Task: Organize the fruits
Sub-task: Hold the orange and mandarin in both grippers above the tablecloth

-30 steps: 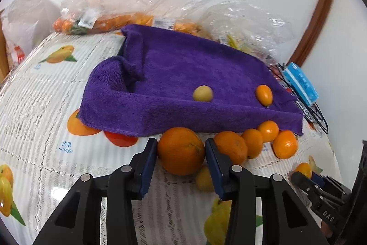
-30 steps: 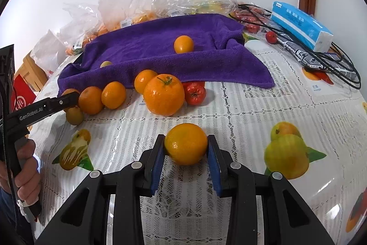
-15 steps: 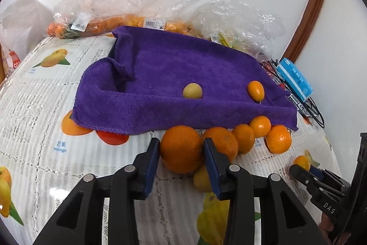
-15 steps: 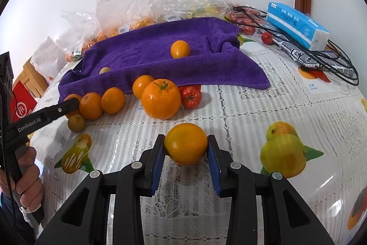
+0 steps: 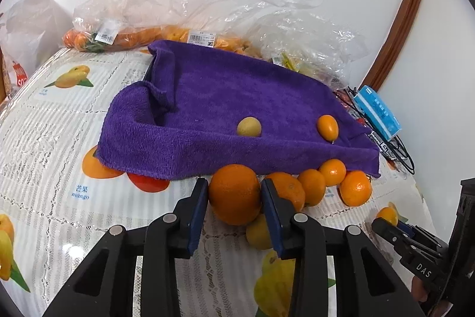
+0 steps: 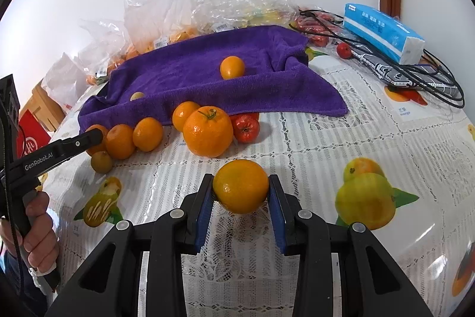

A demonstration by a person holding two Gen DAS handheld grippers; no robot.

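A large round orange [image 5: 234, 193] sits on the tabletop [image 5: 53, 138] just in front of the near edge of a rumpled purple terry towel [image 5: 225, 97], between the blue-padded fingers [image 5: 198, 210] of the left gripper [image 5: 234, 207]; its jaws are closing and both pads look to be touching the fruit's sides. Right of it a row of smaller orange mandarins [image 5: 332, 183] lines the towel's edge, and a small yellowish fruit [image 5: 258, 232] lies partly behind the right finger. On the towel rest a small pale yellow round fruit [image 5: 249, 126] and, to its right, a small orange oval fruit [image 5: 327, 127].

The right gripper [image 6: 240, 195] pinches a second round orange fruit [image 6: 240, 185] between its blue pads, nearer than the other fruit. Beyond it stands a big orange with a green stem [image 6: 207, 130], touching a red tomato [image 6: 245, 128] on its right.

At the far side lie crumpled clear plastic bags [image 5: 207, 5] holding more fruit, and at far right a blue tissue packet [image 6: 383, 31] lies on black cables [image 6: 430, 85]. The tabletop wears a white lace-patterned cover printed with fruit pictures. A hand [image 6: 38, 236] holds the left gripper's handle at the left edge of the right wrist view
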